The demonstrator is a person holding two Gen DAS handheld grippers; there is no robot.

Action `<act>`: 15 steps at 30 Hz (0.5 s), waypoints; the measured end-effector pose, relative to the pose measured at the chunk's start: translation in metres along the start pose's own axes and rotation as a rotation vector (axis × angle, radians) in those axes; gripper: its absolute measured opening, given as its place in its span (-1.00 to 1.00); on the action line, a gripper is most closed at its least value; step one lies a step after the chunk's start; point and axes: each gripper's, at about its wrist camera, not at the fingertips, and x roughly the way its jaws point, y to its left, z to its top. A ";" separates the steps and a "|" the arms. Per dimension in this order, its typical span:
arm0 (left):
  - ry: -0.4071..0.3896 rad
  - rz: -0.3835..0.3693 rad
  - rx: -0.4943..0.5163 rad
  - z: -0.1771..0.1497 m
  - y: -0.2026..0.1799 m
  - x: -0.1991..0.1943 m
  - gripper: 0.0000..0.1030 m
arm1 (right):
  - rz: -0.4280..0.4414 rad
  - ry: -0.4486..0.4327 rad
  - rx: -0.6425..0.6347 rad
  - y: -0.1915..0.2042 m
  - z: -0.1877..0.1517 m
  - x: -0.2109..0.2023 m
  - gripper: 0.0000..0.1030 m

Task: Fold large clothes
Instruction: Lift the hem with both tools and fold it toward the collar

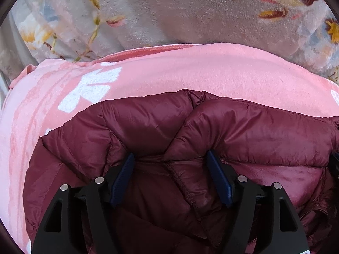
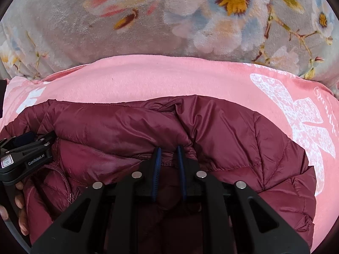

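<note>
Lying under everything is a big soft grey blanket (image 1: 169, 10) with flowers printed on it. On top of it sits a pink blanket (image 1: 190, 72) with white shapes, and one shape looks like a white butterfly (image 2: 296, 118). The dark red puffy jacket (image 1: 254, 131) lies on the pink blanket, right in front of both cameras, bunched up and partly folded, with one thick puffy roll along its far side. A zip (image 2: 65, 182) shows on the jacket near the lower left of the right wrist view. The left gripper (image 1: 170, 158) points down at the jacket with its jaws wide apart. Jacket cloth lies between the blue pads (image 1: 122, 180), but they do not squeeze it. The right gripper (image 2: 168, 151) also points down at the jacket. Its jaws are close together, and a small fold of the jacket's edge is pinched between them, just under the puffy roll. In the right wrist view, the left gripper shows at the left edge, over the jacket, and a hand (image 2: 20, 207) with some fingers can be seen just below it.
</note>
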 end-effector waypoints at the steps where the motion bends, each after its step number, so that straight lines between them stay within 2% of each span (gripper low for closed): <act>1: 0.000 0.004 0.000 0.000 -0.001 0.000 0.39 | -0.003 0.001 -0.002 0.000 0.000 0.000 -0.72; 5: 0.002 0.037 -0.001 0.001 -0.001 0.001 0.52 | -0.023 0.004 -0.016 0.003 0.001 0.002 -0.72; 9: 0.010 0.053 -0.013 -0.005 0.006 -0.010 0.54 | -0.040 -0.009 -0.021 0.003 -0.003 -0.014 -0.69; 10: 0.022 0.046 -0.025 -0.010 0.013 -0.021 0.52 | -0.049 -0.010 -0.007 0.002 -0.008 -0.031 -0.66; 11: 0.023 0.005 -0.043 -0.016 0.021 -0.034 0.51 | -0.019 -0.021 0.016 -0.001 -0.015 -0.053 -0.58; 12: 0.021 -0.042 -0.056 -0.024 0.030 -0.050 0.50 | 0.022 -0.026 0.041 -0.006 -0.024 -0.077 -0.34; 13: 0.020 -0.077 -0.052 -0.037 0.042 -0.071 0.51 | 0.047 -0.025 0.057 -0.016 -0.034 -0.098 -0.23; 15: 0.027 -0.108 -0.026 -0.069 0.067 -0.107 0.51 | 0.083 -0.011 0.078 -0.036 -0.059 -0.143 -0.19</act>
